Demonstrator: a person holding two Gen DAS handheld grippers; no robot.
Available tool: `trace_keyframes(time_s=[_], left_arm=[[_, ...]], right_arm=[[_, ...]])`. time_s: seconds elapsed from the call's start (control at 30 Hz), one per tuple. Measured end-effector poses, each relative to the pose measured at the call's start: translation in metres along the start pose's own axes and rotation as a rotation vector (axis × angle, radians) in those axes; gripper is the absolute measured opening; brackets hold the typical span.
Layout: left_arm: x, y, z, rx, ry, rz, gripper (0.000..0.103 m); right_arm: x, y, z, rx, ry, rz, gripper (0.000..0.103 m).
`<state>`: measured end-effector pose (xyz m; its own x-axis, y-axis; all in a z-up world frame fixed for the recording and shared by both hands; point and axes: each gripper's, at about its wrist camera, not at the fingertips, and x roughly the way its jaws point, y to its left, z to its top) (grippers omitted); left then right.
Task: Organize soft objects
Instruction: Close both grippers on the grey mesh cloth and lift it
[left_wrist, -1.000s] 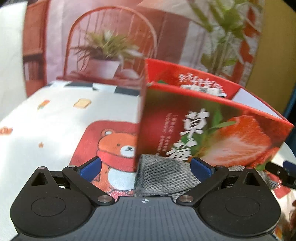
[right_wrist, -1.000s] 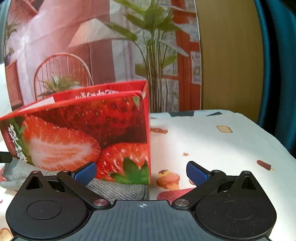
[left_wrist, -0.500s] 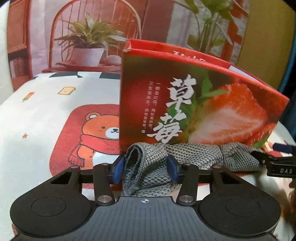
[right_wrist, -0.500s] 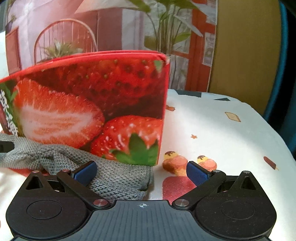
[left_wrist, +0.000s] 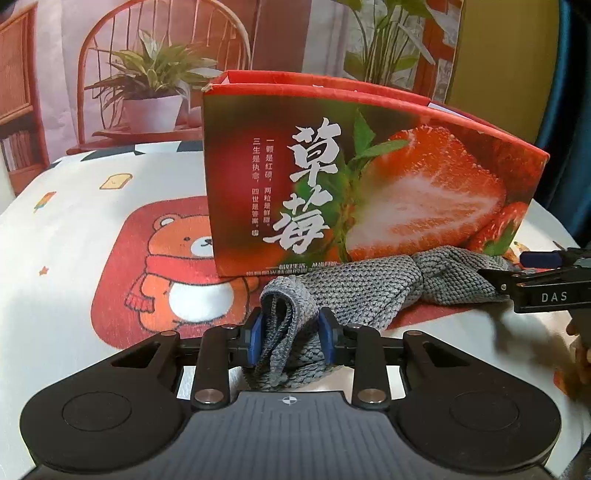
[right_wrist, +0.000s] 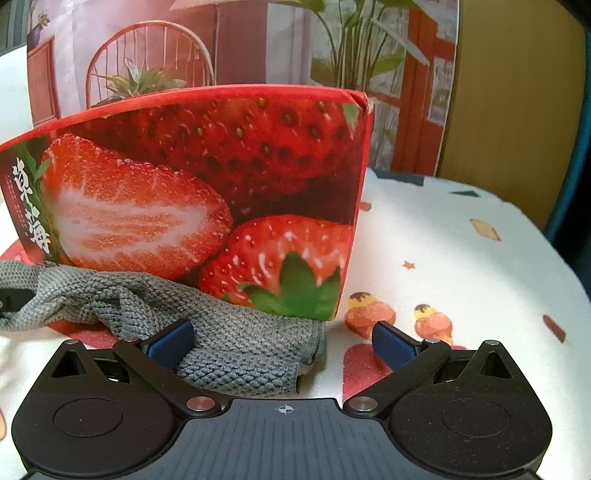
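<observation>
Where gray knit cloth (left_wrist: 354, 288) lies, strawberry box (left_wrist: 369, 177) just behind.

Strawberry box (right_wrist: 207, 192) interior hidden

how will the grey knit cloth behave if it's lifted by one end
Probably floppy: the cloth already bunches in folds between the closing left gripper. It looks light, so the free end would likely drape and drag against the box. The coarse knit should grip the pads rather than slip.

Knitted cloth (left_wrist: 354, 291) on tablecloth (left_wrist: 74, 258), just before strawberry box (left_wrist: 369, 177), backdrop (left_wrist: 295, 33) behind
</observation>
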<state>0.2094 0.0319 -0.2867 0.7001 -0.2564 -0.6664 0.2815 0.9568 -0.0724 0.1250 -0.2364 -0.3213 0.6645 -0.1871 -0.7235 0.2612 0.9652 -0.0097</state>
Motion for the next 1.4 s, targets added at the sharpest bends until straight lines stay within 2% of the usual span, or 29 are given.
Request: trace_keyframes(time_s=[0.2,0.3,0.37,0.5,0.7,0.9,0.93,1.03,1.1,1.23,1.4], left_arm=[[-0.003,0.000,-0.006,0.003,-0.006,-0.008,0.034],[-0.004,0.001,-0.007,0.001,-0.010,-0.015,0.034],[-0.004,0.002,-0.007,-0.002,-0.010,-0.018,0.034],[-0.004,0.003,-0.008,-0.005,-0.013,-0.021,0.034],[-0.004,0.004,-0.009,-0.012,-0.012,-0.029,0.034],[-0.005,0.005,-0.010,-0.018,-0.009,-0.038,0.034],[-0.005,0.004,-0.010,-0.021,-0.010,-0.040,0.033],[-0.009,0.004,-0.012,-0.033,-0.009,-0.054,0.024],[-0.013,0.003,-0.013,-0.034,-0.007,-0.069,0.017],[-0.020,0.000,-0.016,-0.036,-0.037,-0.082,0.013],[-0.029,-0.003,-0.017,-0.050,-0.057,-0.102,0.012]], right_arm=[[0.003,-0.008,0.003,0.019,0.035,0.056,0.101],[0.001,-0.008,0.002,0.013,0.028,0.072,0.093],[-0.003,-0.005,0.001,-0.006,0.011,0.086,0.077],[-0.008,0.003,-0.001,-0.043,-0.008,0.082,0.070],[-0.013,-0.004,-0.002,0.007,-0.006,0.103,0.059],[-0.016,-0.013,-0.005,0.042,-0.014,0.127,0.041],[-0.016,-0.015,-0.006,0.051,-0.013,0.134,0.035],[-0.021,-0.021,-0.009,0.085,-0.020,0.162,0.021],[-0.024,-0.023,-0.010,0.086,-0.026,0.173,0.018],[-0.034,-0.021,-0.012,0.072,-0.040,0.200,0.012],[-0.049,-0.024,-0.013,0.089,-0.058,0.245,0.010]])
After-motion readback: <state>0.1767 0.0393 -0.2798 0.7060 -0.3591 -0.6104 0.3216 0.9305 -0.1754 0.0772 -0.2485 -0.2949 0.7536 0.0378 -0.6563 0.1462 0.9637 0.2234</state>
